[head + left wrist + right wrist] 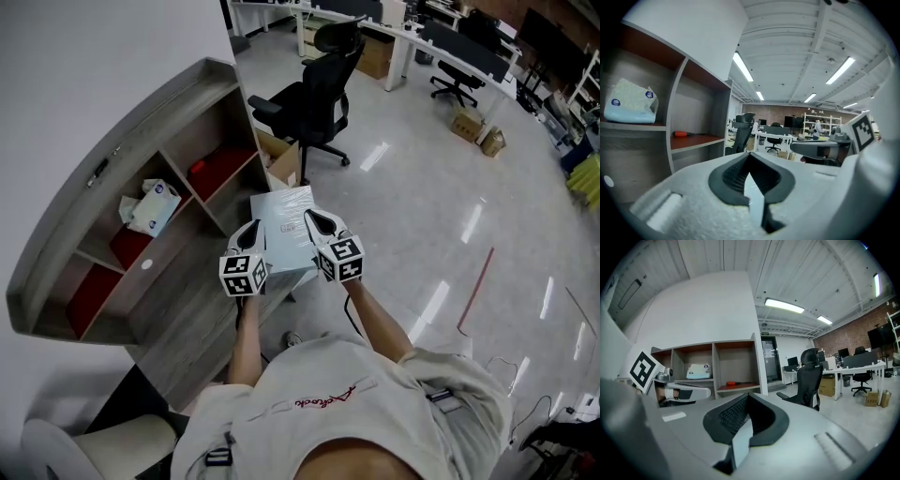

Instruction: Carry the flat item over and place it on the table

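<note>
The flat item (284,228) is a pale, thin rectangular board held level in front of the person, over the floor beside the shelf unit. My left gripper (254,231) is shut on its near left edge, and my right gripper (316,223) is shut on its near right edge. In the left gripper view the board's thin edge (756,199) runs between the dark pads of the left gripper (751,180). The right gripper view shows the same edge (740,445) clamped in the right gripper (745,420). No table for it is in sight close by.
A grey and red shelf unit (112,178) stands at the left, with a tissue pack (150,208) and an orange-handled tool (680,134) in it. A black office chair (314,98) and a cardboard box (283,161) stand ahead. White desks (403,37) line the back.
</note>
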{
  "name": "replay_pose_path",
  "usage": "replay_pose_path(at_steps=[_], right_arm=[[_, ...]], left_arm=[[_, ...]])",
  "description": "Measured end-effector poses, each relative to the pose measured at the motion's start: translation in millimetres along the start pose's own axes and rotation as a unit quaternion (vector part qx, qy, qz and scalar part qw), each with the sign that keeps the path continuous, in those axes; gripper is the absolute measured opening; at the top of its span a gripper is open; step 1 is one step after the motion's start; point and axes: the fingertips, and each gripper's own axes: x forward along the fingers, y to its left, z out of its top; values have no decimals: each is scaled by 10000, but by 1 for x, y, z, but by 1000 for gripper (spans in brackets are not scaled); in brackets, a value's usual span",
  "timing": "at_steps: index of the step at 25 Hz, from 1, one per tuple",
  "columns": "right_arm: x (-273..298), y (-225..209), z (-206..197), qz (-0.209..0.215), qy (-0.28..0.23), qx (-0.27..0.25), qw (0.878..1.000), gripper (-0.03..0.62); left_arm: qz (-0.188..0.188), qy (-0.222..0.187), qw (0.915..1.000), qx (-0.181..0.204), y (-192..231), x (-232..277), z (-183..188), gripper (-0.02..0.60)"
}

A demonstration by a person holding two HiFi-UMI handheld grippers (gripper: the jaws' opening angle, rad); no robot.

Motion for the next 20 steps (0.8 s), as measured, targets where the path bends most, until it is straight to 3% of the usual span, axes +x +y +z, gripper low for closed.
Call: replay_pose_path(at_steps=[20], right_arm=[[12, -4, -1, -49, 84, 59, 9999, 3]], left_arm=[[-129, -91, 9999, -5, 2, 12, 4, 0]])
